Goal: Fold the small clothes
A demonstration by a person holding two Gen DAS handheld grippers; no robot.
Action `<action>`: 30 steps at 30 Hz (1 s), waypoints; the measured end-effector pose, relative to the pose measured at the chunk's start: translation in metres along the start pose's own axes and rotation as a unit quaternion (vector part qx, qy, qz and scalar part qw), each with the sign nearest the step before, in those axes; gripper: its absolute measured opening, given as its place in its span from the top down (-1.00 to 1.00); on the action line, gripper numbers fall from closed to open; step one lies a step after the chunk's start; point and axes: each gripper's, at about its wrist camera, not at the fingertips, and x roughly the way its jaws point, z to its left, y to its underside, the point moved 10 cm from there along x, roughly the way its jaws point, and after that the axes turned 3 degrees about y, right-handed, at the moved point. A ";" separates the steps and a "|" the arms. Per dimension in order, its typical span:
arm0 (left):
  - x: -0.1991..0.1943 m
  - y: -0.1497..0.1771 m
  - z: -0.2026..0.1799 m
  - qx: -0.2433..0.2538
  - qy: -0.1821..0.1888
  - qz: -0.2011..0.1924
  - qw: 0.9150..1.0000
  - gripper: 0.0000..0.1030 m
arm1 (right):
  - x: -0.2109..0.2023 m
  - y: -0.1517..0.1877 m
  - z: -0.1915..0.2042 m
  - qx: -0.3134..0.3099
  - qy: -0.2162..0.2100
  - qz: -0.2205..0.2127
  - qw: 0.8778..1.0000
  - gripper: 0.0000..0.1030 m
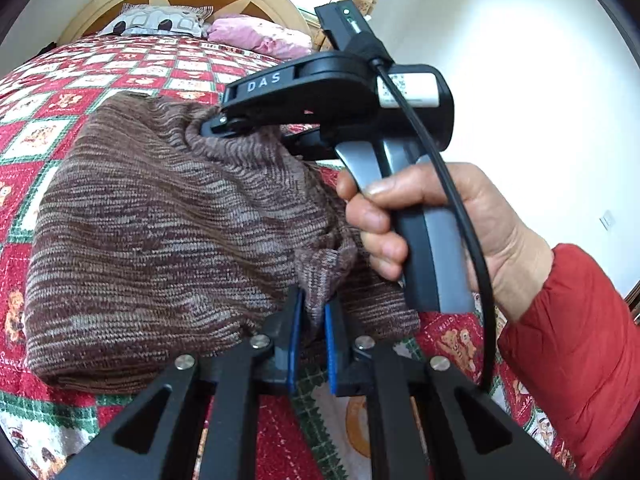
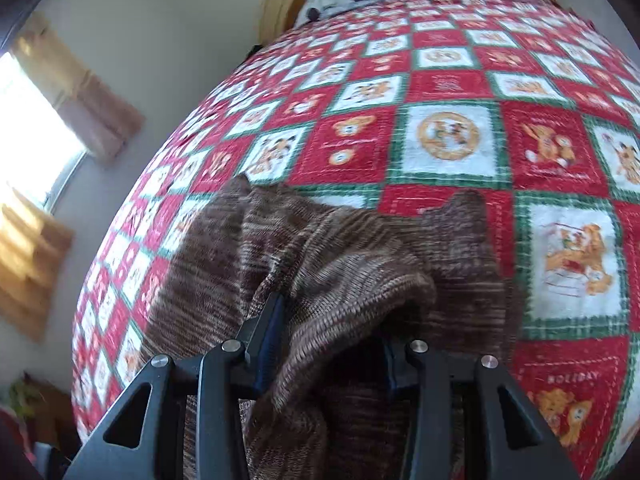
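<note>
While the left gripper point(image 1: 310, 336) stayed out of the release, clenched on a pinch of the brown knit sweater point(image 1: 160, 220) right at its blue pads, the right gripper point(image 2: 326, 344) stood with its jaws parted and a thick fold of the same sweater bulging loosely between them. The garment lay spread ahead of both claws on the patchwork quilt point(image 2: 448, 136), doubled over itself. Judging by this, a fold was being laid down; the motion blur made it hard to say whether the right pads touched cloth at all. Next, the right claw would need to back clear without dragging the fold, then the left let go.
</note>
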 end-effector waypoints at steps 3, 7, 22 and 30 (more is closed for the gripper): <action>0.001 -0.001 0.000 -0.001 0.001 0.001 1.000 0.75 | -0.001 0.000 0.001 0.002 -0.003 0.003 1.000 0.65; 0.001 -0.004 0.002 0.003 -0.001 -0.002 1.000 0.75 | -0.032 -0.005 0.011 -0.020 0.009 -0.039 0.999 0.68; 0.026 -0.002 -0.032 0.069 0.016 0.035 0.997 0.71 | -0.027 -0.008 -0.041 -0.099 0.177 -0.049 0.978 0.33; -0.014 0.008 -0.022 0.069 0.032 0.031 0.997 0.31 | -0.122 0.018 -0.092 0.069 0.163 -0.148 0.973 -0.38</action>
